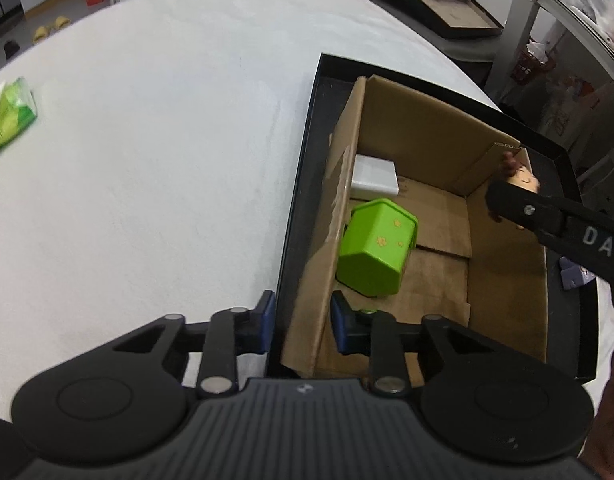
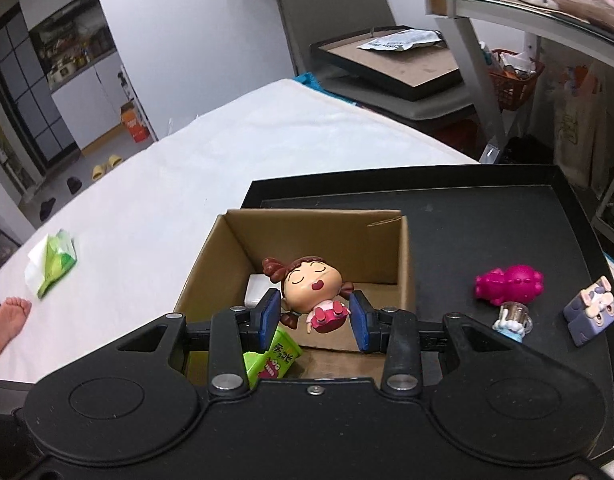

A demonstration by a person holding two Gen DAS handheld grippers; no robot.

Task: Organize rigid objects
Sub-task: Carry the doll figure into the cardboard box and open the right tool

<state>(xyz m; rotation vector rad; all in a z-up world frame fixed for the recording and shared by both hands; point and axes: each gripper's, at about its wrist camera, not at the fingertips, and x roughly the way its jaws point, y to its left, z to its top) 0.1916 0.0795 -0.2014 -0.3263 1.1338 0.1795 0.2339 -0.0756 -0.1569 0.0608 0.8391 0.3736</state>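
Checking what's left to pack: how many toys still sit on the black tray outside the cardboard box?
3: a magenta figure, a small glass mug charm just in front of it, and a purple cube animal to the right. Others may be hidden behind the tongs.

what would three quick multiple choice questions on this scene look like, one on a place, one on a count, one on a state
1. Where is the green box?
A. inside the cardboard box
B. on the white cloth
C. on the chair

2. How many toys lie loose on the black tray, outside the cardboard box?
A. one
B. three
C. five

3. What is the right gripper doing?
A. hanging open with nothing between its jaws
B. holding a doll
C. gripping the tray rim

Answers
1. A: the left wrist view shows it on the carton floor, beside a white box.
2. B: the right wrist view shows a pink toy, a small mug figure and a cube toy there.
3. B: the doll sits between the blue pads above the open carton.
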